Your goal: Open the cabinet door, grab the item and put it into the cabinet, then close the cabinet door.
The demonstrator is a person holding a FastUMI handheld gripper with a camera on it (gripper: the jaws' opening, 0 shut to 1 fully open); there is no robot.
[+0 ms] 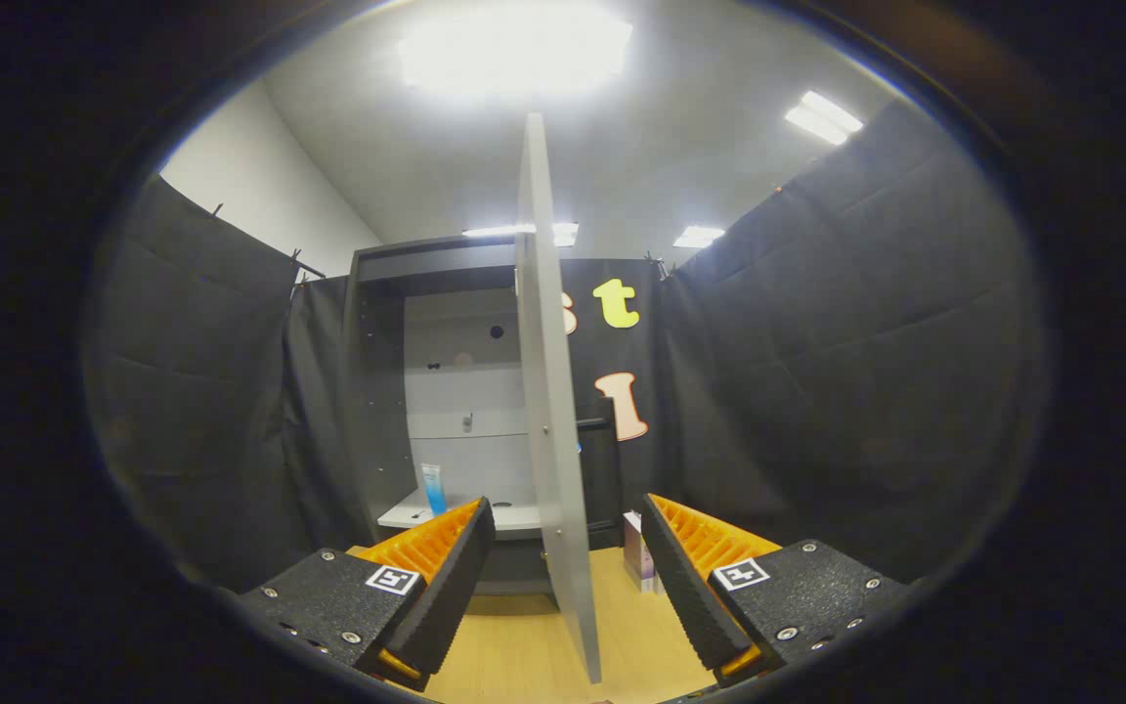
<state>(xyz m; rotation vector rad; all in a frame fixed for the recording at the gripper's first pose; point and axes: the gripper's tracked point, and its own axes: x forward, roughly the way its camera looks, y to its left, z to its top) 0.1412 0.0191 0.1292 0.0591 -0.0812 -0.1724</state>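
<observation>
Grey cabinet door stands swung open, seen edge-on, its lower edge between the spread fingers of the gripper, which is open and holds nothing. A blue-and-white tube stands upright on the cabinet shelf. A small box sits on the wooden tabletop just beside the right finger.

One cabinet, one door, one tube inside, one box on the desk, one claw, open.
</observation>
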